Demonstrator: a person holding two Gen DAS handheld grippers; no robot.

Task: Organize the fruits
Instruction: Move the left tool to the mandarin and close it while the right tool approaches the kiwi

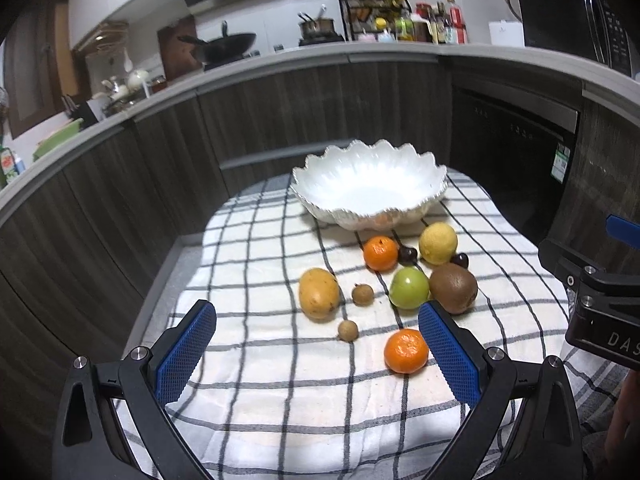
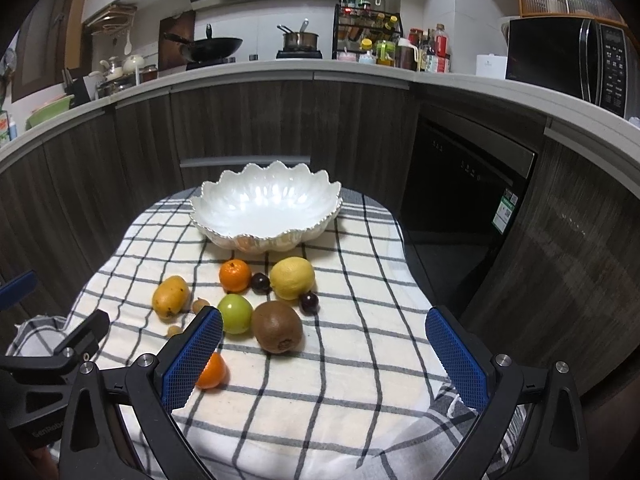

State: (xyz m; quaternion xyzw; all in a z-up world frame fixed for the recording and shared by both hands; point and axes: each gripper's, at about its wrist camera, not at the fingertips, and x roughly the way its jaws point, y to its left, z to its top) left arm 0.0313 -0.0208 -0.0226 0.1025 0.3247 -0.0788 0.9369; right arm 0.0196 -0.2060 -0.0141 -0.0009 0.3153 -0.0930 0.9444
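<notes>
Both grippers, left [image 1: 316, 354] and right [image 2: 324, 354], hold jaws wide apart, empty; "DAS" lettering [image 1: 622, 344] shows.

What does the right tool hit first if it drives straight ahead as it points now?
Probably the kiwi: it lies nearest, inside the open right tool's span, with bare cloth before it. Depth is uncertain; it may pass over.

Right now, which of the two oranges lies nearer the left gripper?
The orange beside the left gripper, alone on the near cloth; the other orange sits by the bowl.
</notes>
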